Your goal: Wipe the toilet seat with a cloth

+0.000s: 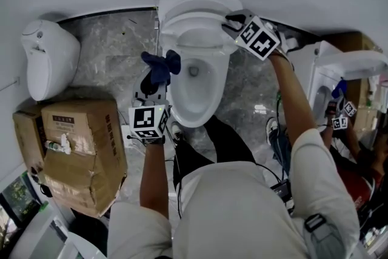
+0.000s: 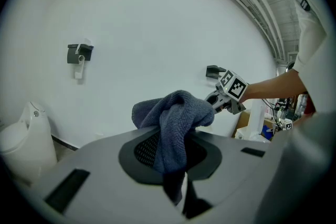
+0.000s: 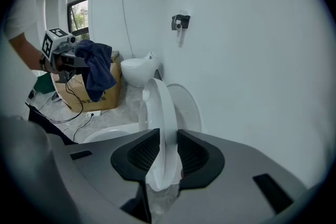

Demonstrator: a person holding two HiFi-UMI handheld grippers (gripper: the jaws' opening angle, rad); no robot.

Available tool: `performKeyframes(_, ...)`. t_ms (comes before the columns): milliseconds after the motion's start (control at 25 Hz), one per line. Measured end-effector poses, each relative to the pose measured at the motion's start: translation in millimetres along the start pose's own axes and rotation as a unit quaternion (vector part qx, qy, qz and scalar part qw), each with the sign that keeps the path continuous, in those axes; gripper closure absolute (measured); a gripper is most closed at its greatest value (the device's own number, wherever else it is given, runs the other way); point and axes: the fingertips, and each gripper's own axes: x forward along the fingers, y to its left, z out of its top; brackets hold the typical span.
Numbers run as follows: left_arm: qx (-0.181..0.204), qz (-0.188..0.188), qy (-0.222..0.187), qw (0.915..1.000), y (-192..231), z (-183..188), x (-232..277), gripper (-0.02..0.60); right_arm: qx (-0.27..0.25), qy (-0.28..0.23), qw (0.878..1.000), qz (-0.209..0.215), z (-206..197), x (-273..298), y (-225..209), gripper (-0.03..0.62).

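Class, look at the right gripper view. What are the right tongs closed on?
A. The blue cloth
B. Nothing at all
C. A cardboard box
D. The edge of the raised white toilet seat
D: the right tongs clamp the rim of the upright white toilet seat, while the blue cloth hangs in the left tongs.

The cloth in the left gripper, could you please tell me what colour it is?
Dark blue: the textured fabric cloth shows best in the left gripper view.
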Motion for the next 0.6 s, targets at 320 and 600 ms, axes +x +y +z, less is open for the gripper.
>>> performKeyframes(320, -0.015, 0.001, -0.006, 0.9999, 12.8, 1.0, -29.2, 0.535, 0.007, 0.02, 1.0, 0.011, -4.8, -14.2, 33.2, 0.491)
performKeyframes(600, -0.003, -0.007, -0.005, 1.0, 16.4, 0.1, -59.7, 0.535, -0.009, 0.05, 0.999, 0.006, -14.7, -28.0, 70.5, 0.488)
